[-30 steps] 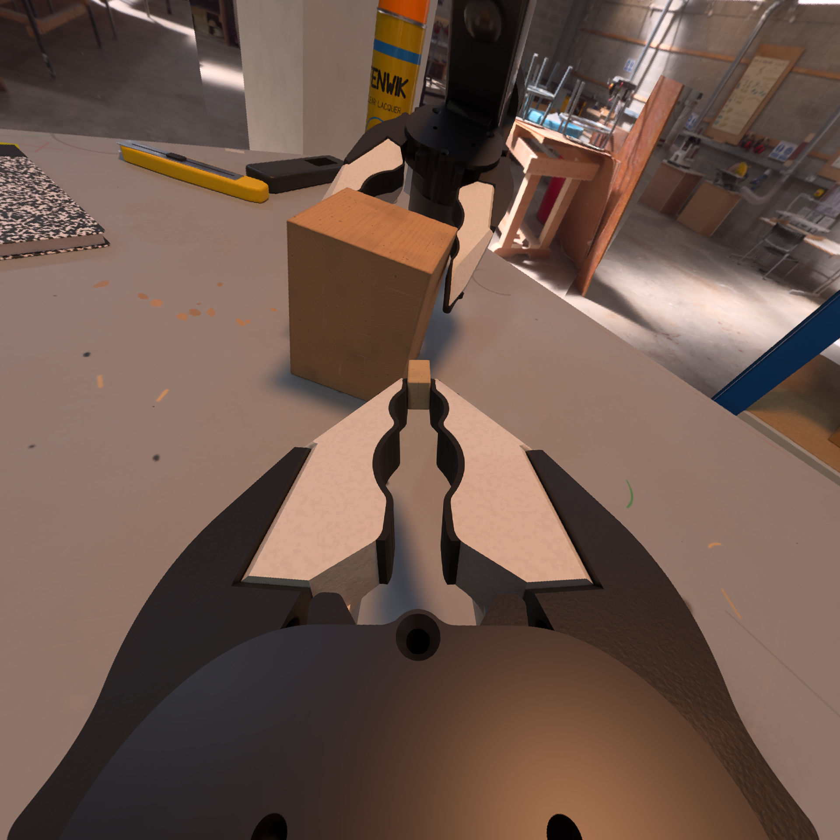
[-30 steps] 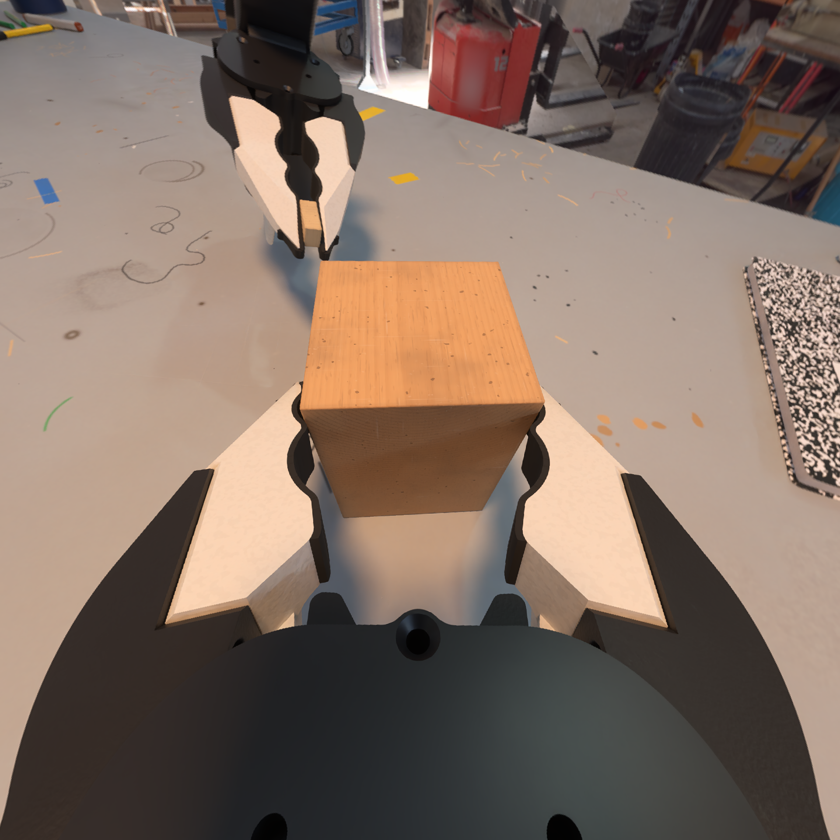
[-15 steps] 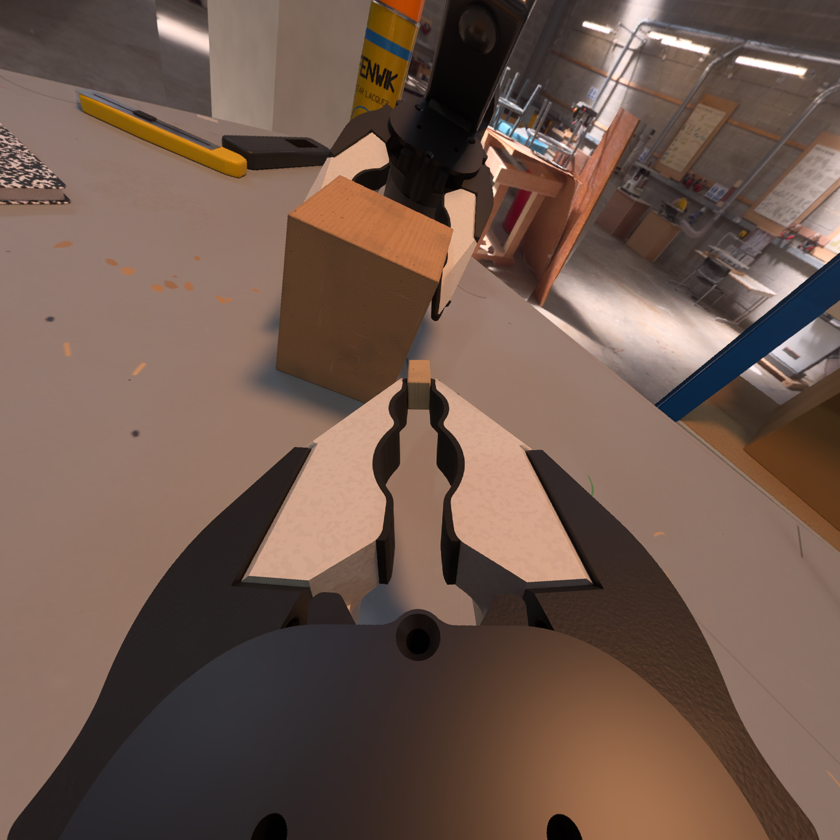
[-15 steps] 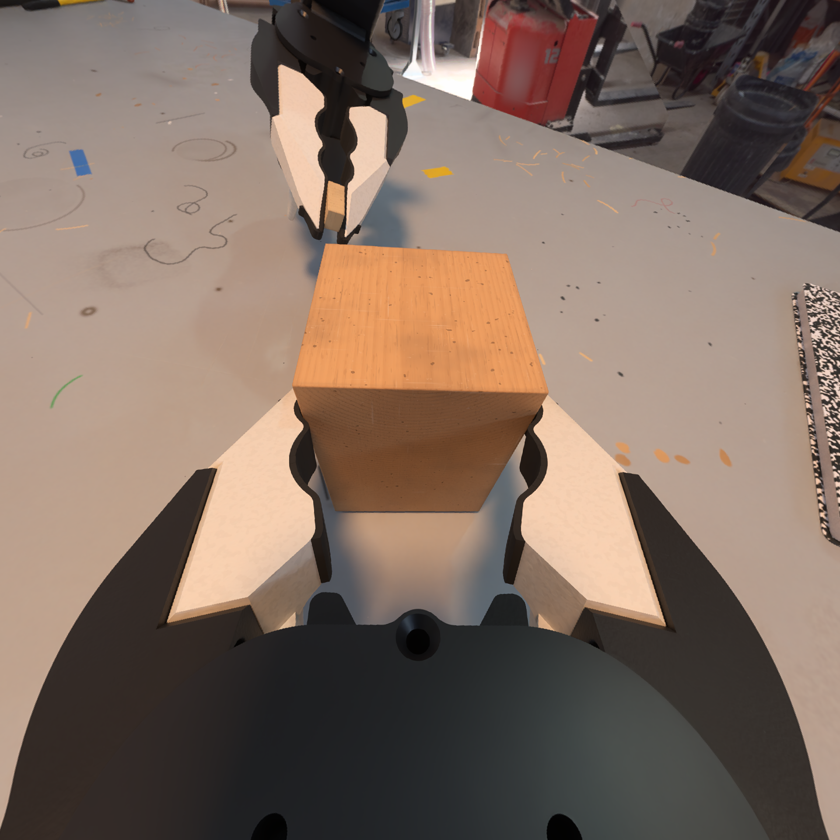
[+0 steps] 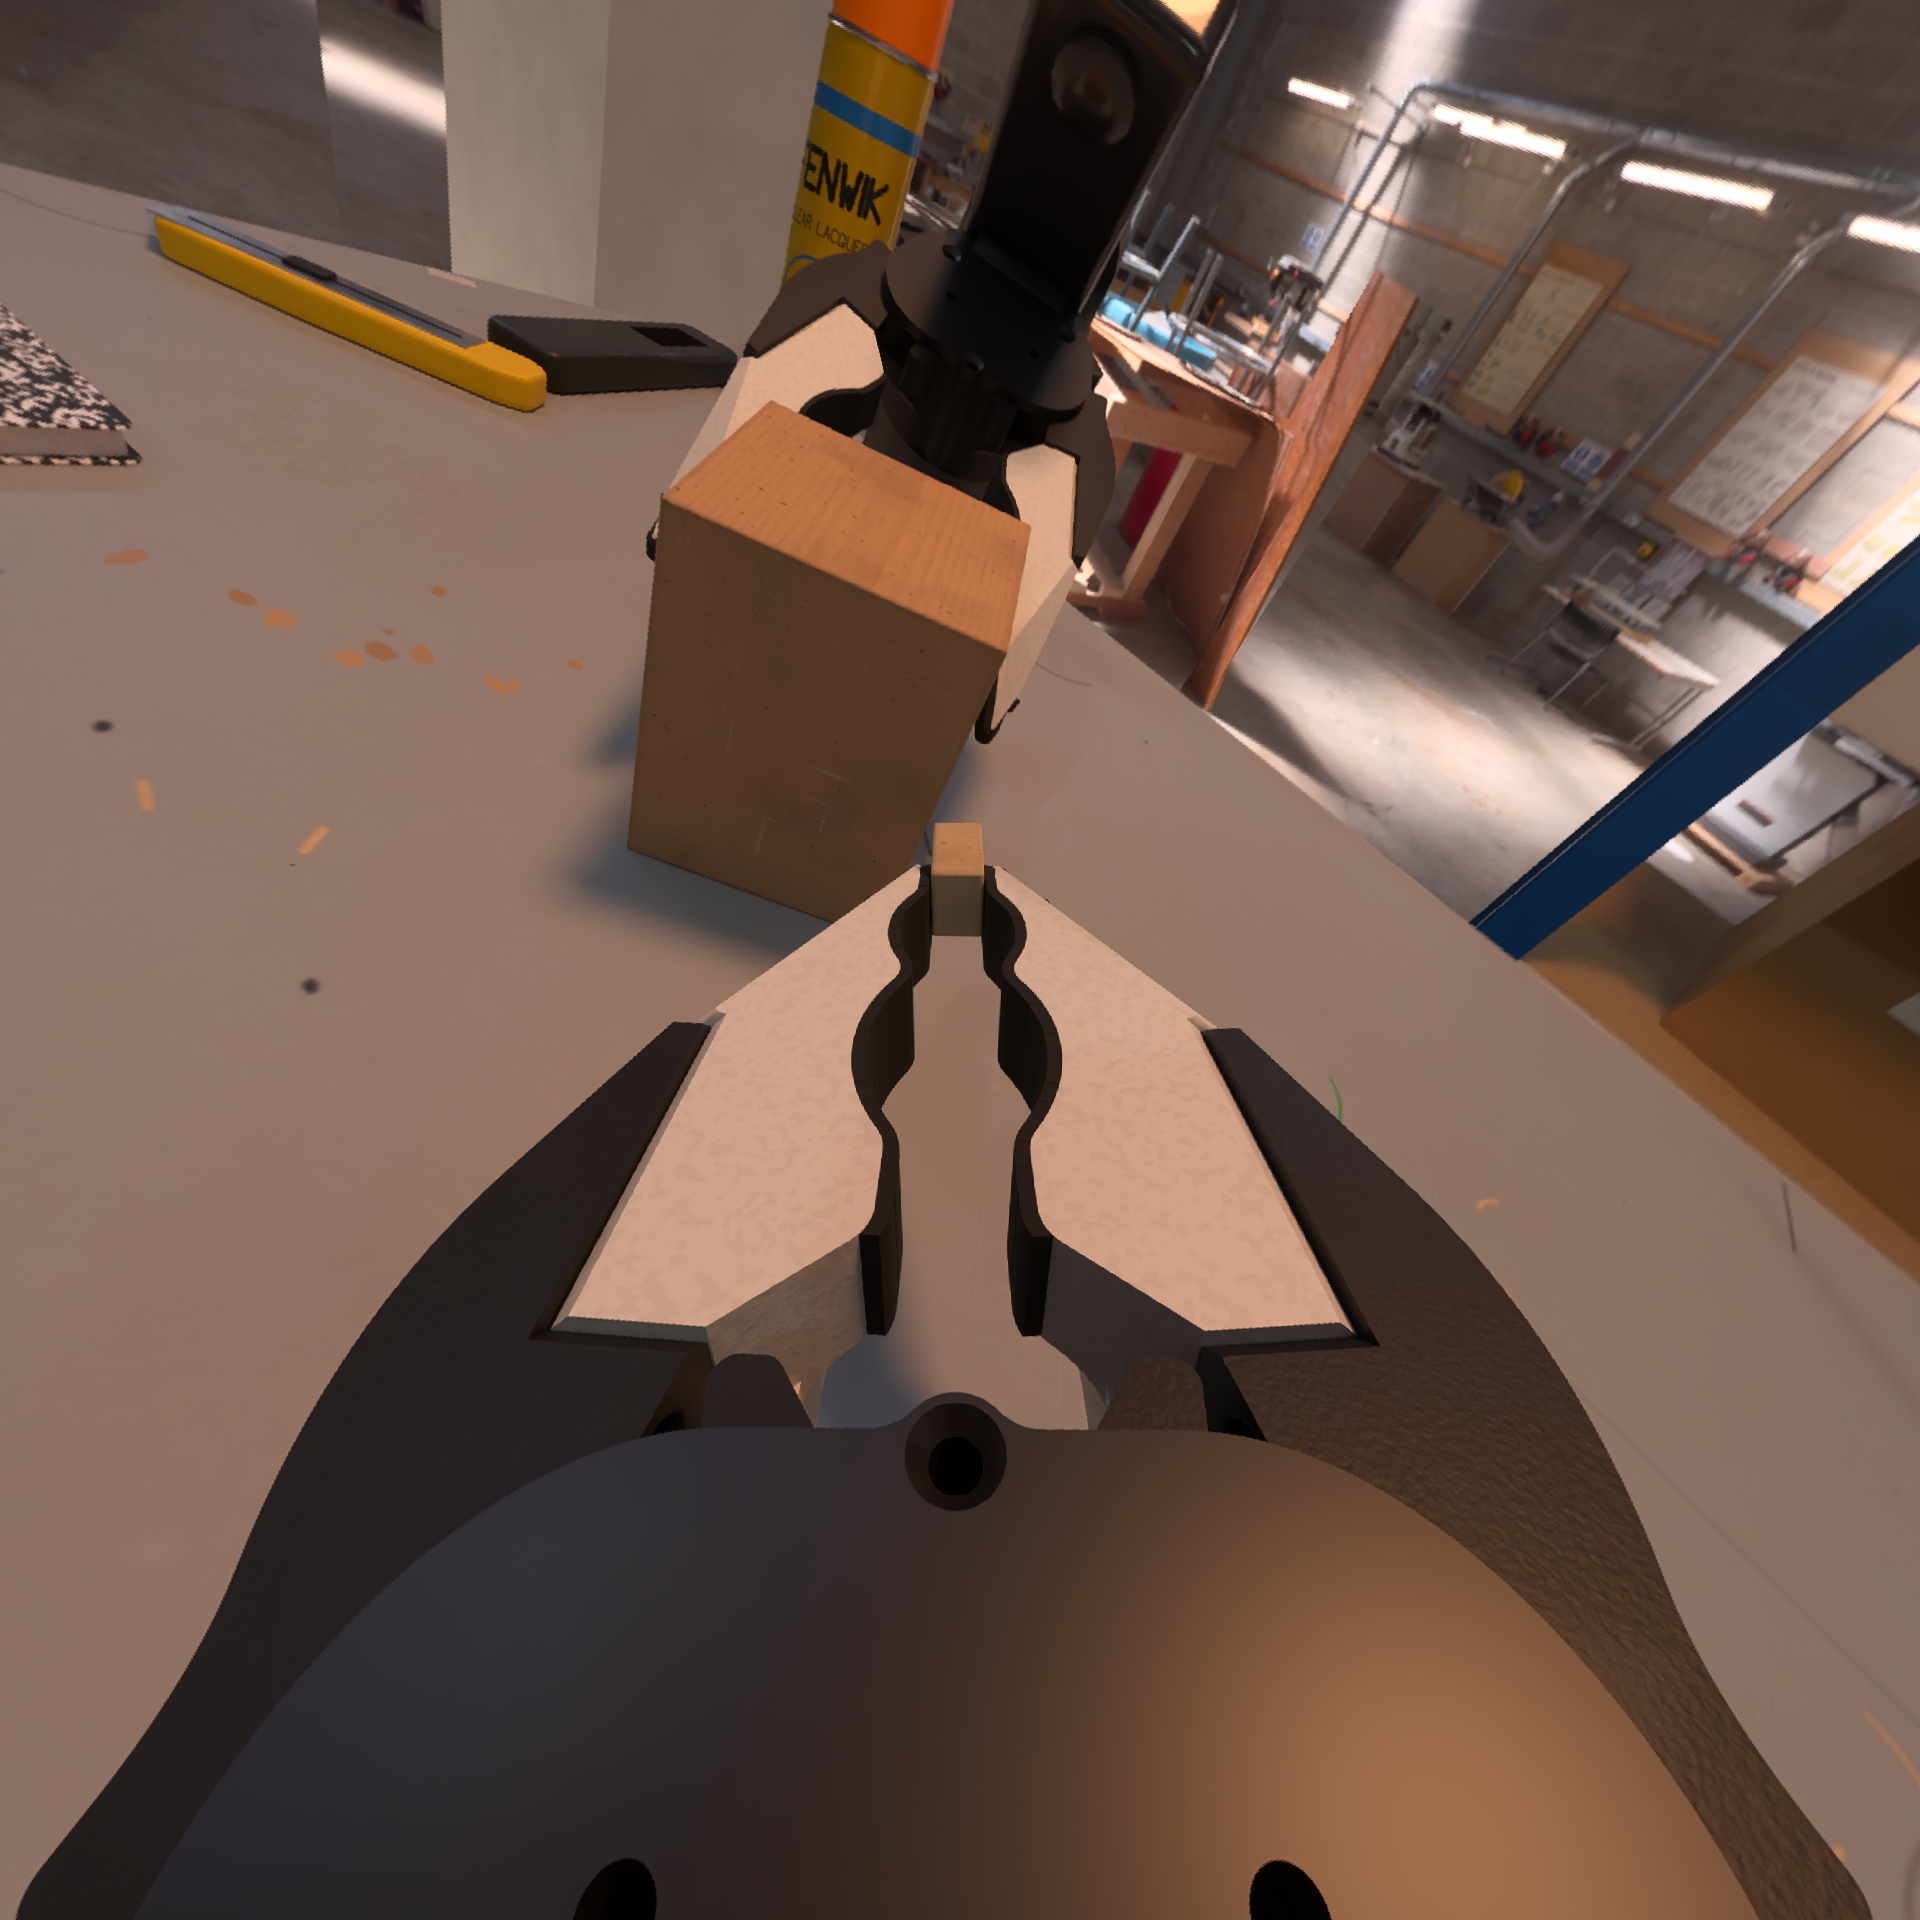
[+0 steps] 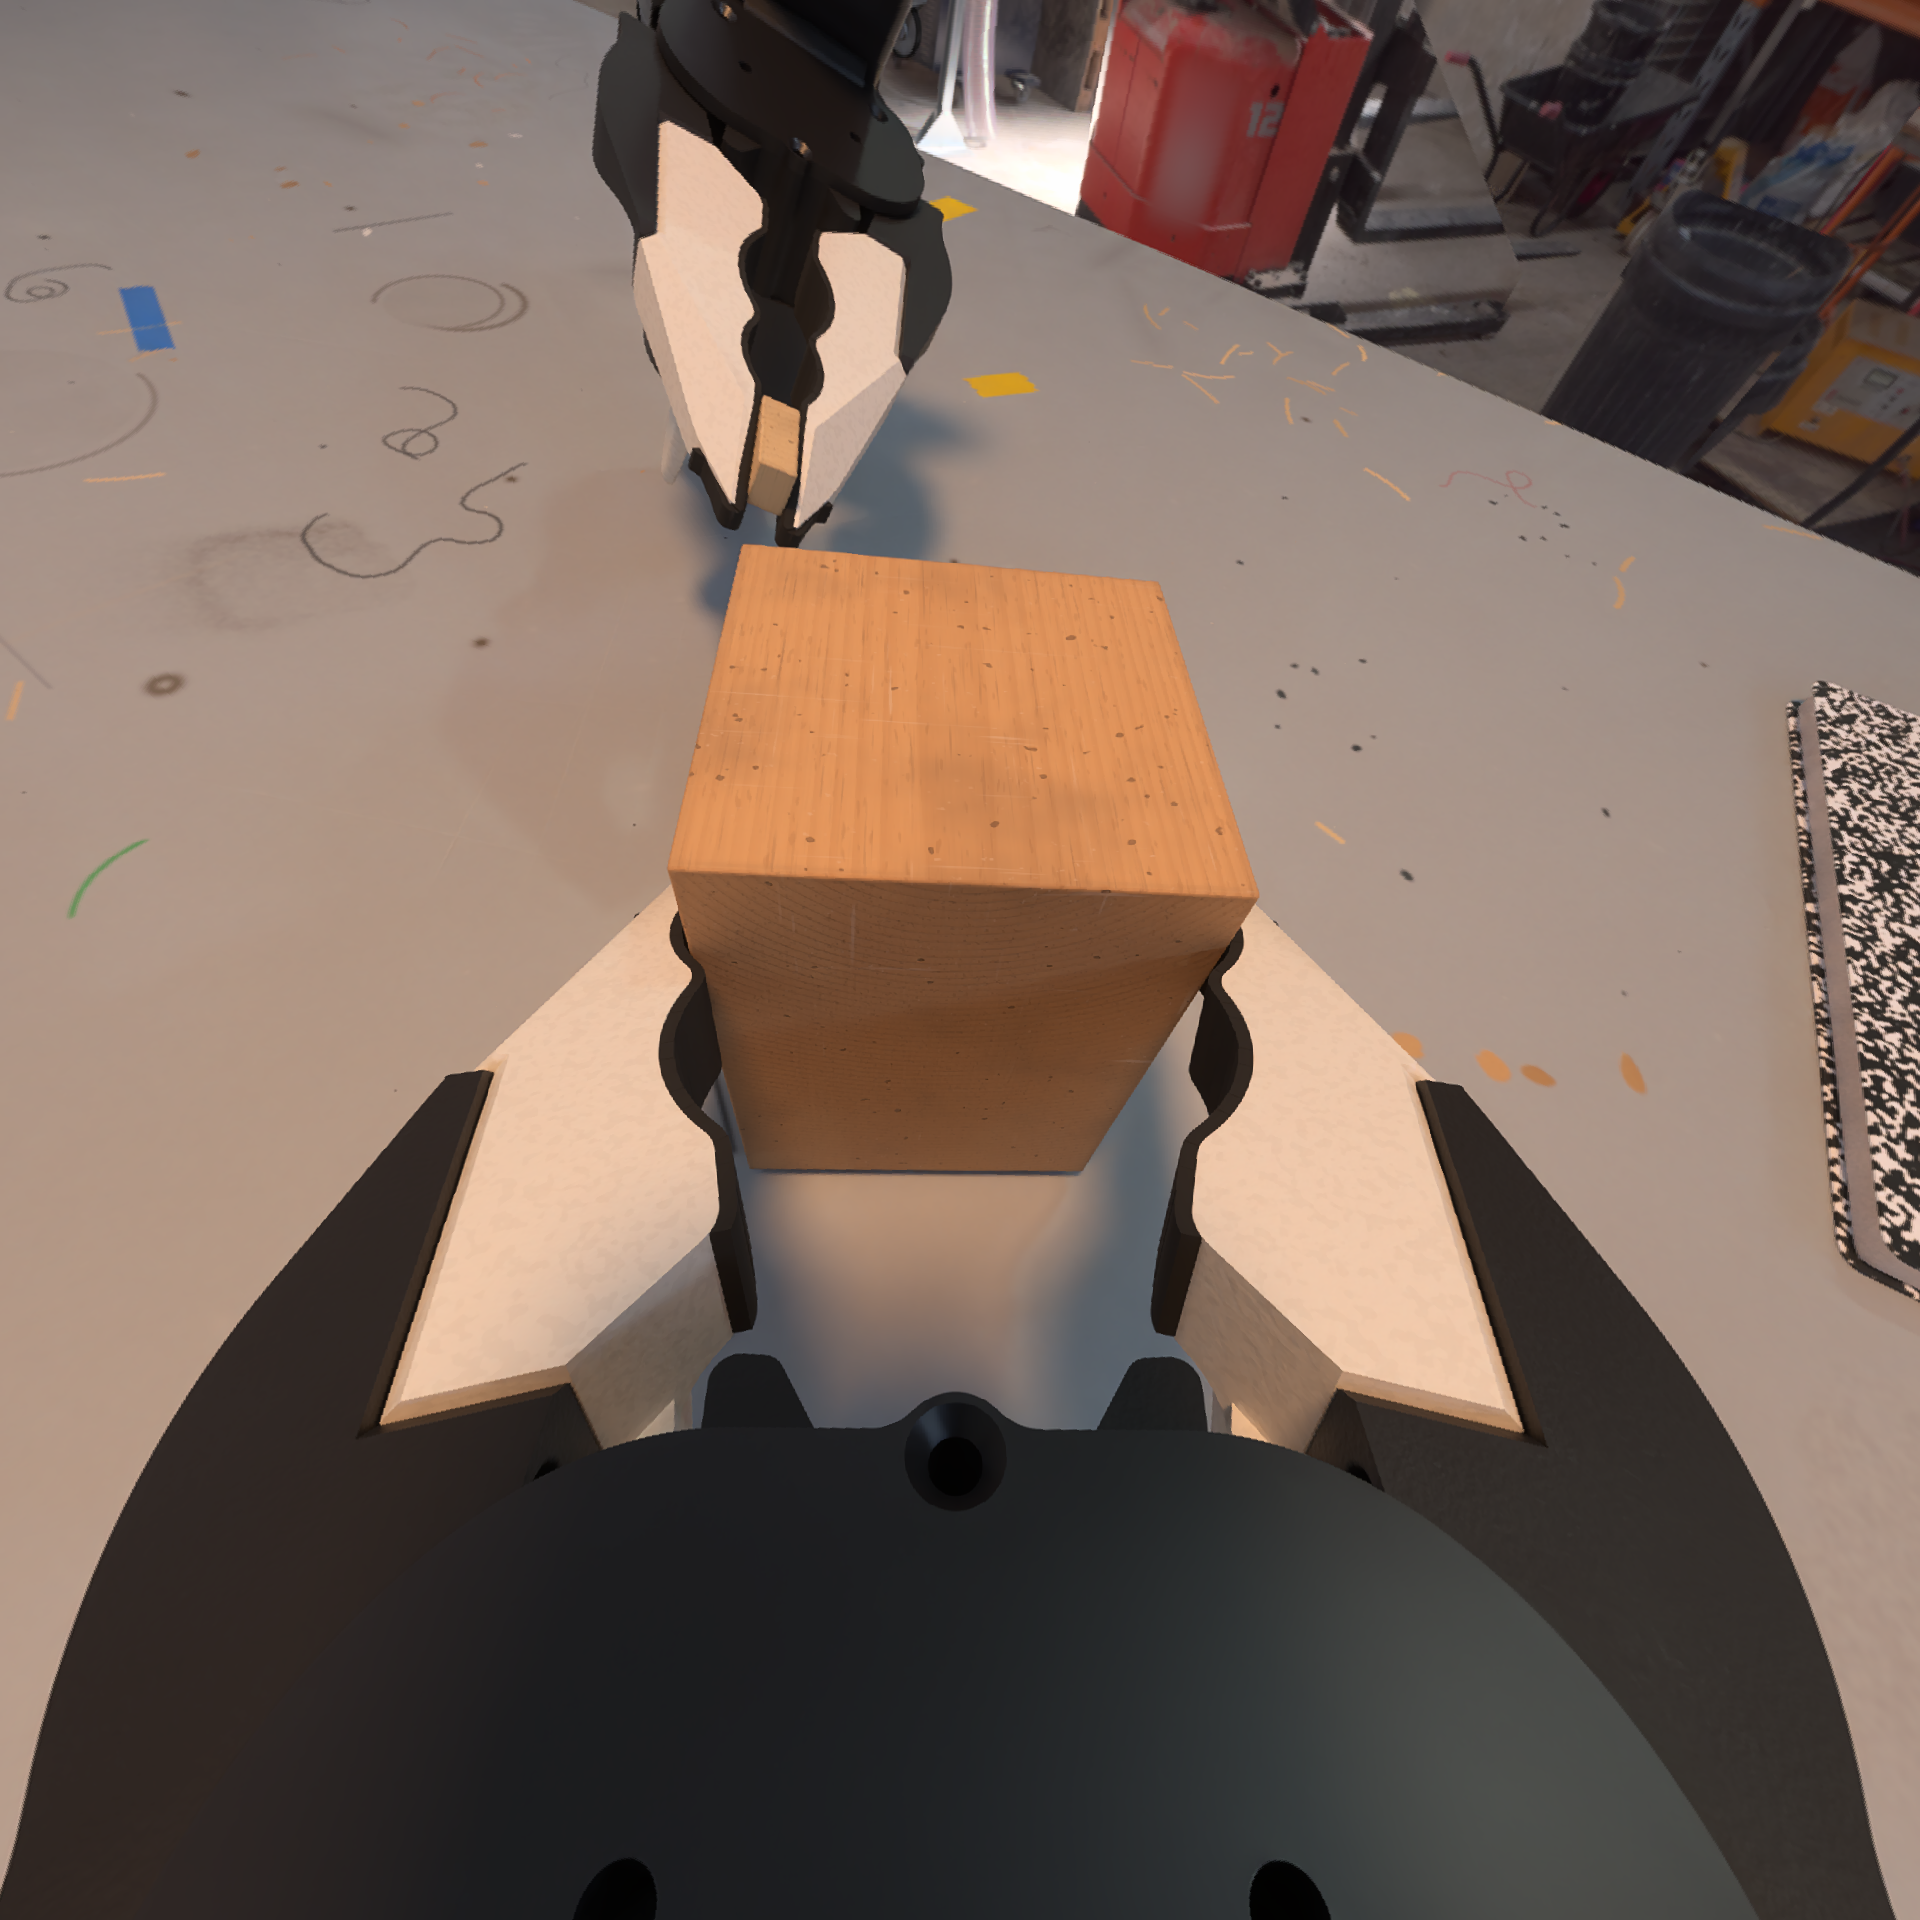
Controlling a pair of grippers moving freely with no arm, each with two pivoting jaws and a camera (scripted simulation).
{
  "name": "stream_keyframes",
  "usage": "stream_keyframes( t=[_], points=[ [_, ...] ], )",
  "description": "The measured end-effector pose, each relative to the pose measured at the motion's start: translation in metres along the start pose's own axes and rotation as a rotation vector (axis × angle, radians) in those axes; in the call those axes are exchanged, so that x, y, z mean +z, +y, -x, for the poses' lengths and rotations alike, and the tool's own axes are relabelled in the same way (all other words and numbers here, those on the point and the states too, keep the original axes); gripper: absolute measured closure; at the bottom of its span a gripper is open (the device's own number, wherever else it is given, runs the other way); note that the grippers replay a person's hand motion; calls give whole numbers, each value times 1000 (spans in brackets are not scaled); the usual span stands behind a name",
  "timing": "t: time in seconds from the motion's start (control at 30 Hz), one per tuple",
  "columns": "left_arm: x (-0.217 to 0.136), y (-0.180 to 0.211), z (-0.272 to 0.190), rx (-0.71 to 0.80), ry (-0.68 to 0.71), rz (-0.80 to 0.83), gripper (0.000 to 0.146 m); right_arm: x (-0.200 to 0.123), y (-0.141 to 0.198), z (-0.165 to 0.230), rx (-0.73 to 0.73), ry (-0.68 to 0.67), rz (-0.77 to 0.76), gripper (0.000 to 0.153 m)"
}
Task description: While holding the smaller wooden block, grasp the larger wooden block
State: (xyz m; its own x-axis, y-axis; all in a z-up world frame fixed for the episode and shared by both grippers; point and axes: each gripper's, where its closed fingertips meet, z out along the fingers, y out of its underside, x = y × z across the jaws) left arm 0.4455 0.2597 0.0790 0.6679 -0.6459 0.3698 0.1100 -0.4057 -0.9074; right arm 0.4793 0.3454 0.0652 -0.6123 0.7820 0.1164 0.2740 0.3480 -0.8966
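Observation:
My left gripper [image 5: 956, 881] is shut on the smaller wooden block [image 5: 956, 899], a small pale piece pinched at its fingertips, held just above the grey table [image 5: 312, 1039]. It also shows in the right wrist view [image 6: 771, 507] with the small block [image 6: 777, 457], just beyond the larger block. The larger wooden block [image 6: 956, 779] is a tan cube. My right gripper [image 6: 956, 935] is shut on it, with a fingertip pressed on each side. In the left wrist view the cube [image 5: 821, 707] stands right ahead, with a right finger [image 5: 1044, 530] behind it. I cannot tell whether it is off the table.
A yellow utility knife [image 5: 343, 301], a black box [image 5: 613, 353], a yellow spray can [image 5: 862, 156] and a white pillar [image 5: 623, 135] stand beyond the cube. A speckled notebook [image 6: 1870, 987] lies at the right. The table edge [image 5: 1351, 831] runs diagonally on the right.
The table has slid under both views while the larger block stays fixed between my right fingers. In the right wrist view my left gripper with the small block has shifted right and looks nearer.

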Motion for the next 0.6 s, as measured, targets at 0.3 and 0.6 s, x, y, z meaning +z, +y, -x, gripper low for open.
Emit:
stream_keyframes(
  t=[0.3, 0.6],
  points=[
    [-6, 1, 3, 3, -32, 6, 138, 1, -3, 1, -11, 9, 4, 59],
    [-3, -3, 3, 2, -17, -14, 138, 4, -6, 0, -2, -9, 25, 59]
  ],
)
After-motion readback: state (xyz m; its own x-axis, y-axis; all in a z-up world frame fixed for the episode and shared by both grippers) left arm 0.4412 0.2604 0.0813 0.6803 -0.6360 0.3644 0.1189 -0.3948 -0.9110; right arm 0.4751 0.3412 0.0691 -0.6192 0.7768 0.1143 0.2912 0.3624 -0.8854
